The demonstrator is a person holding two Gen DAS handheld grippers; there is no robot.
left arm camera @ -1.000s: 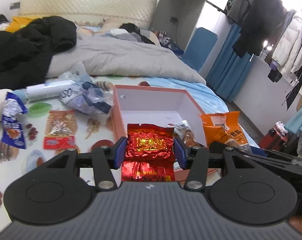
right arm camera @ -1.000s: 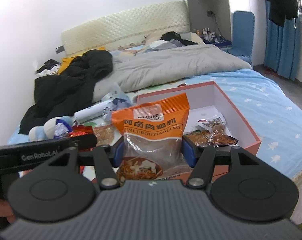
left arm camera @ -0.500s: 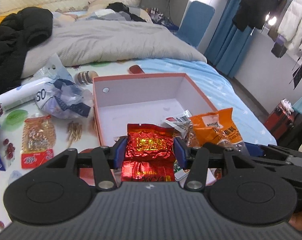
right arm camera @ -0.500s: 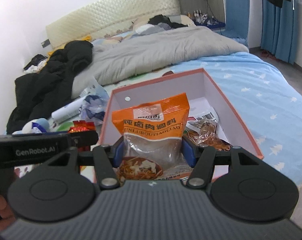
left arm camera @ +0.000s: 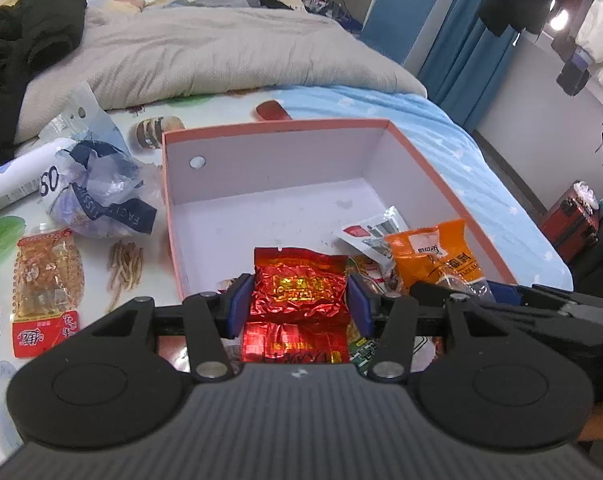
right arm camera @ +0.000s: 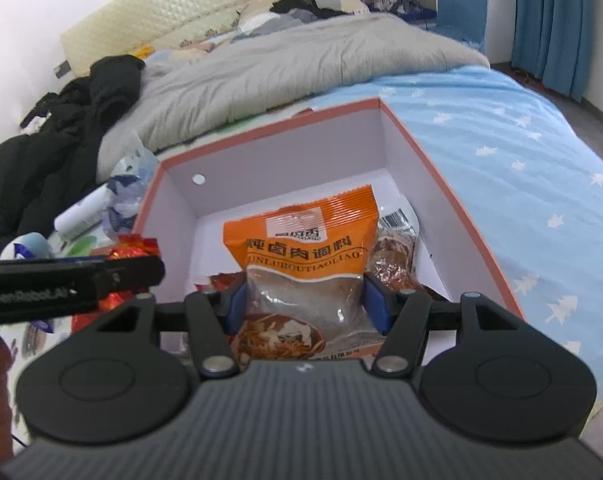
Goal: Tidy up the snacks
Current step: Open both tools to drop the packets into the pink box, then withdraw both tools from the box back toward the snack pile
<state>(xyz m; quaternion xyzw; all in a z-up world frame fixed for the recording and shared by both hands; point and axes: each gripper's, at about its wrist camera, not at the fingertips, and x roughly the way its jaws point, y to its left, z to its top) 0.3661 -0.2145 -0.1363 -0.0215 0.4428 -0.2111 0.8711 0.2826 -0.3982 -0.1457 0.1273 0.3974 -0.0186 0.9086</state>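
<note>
Your left gripper (left arm camera: 299,306) fingers clamp the red foil packet (left arm camera: 300,290) over the orange-rimmed box (left arm camera: 277,126), while your right gripper (right arm camera: 305,304) grips the orange seasoning bag (right arm camera: 301,240) inside it.

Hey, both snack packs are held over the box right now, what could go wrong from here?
The left tongs and right tongs sit close side by side over the near end of the box, so they may bump on release. The orange pack is tall and could land leaning on the packets already inside. The red foil pack hangs near the box's near wall and might drop outside.
</note>
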